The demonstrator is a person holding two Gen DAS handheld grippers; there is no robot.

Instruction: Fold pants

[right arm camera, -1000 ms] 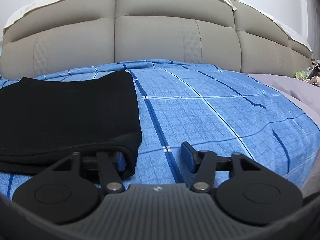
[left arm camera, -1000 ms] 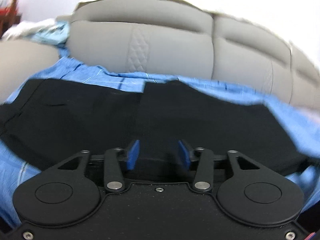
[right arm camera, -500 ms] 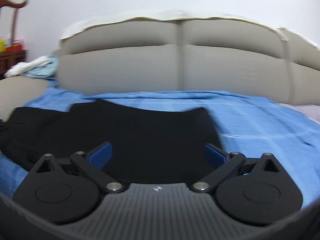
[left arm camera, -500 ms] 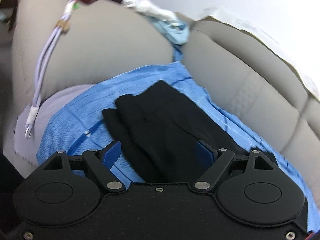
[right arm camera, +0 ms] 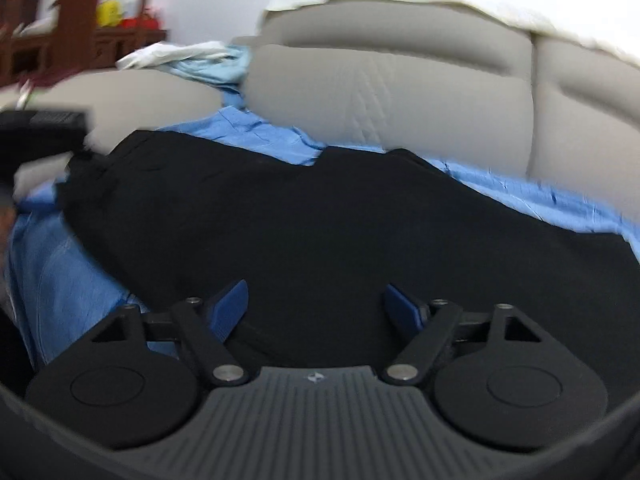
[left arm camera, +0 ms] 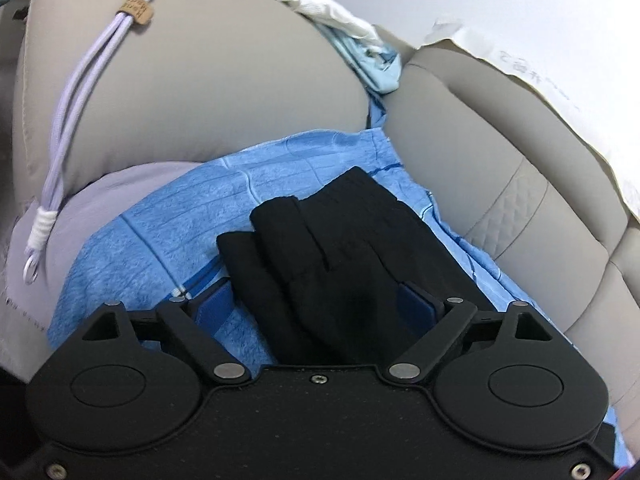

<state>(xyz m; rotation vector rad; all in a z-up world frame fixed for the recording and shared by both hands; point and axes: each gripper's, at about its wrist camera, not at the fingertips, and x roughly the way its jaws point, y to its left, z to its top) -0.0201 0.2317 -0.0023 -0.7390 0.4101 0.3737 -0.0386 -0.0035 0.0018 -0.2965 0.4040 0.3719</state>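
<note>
A home bedroom: padded grey headboard (right arm camera: 400, 92), blue checked bedsheet (left arm camera: 168, 216), wooden furniture (right arm camera: 80, 40).

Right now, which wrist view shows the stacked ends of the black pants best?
The left wrist view: the black pants show staggered, layered ends lying on the blue sheet, sharp and unblocked. The right wrist view is motion-blurred and shows them mostly as one broad dark spread; the layered ends, at its left edge, are too smeared to read.
</note>
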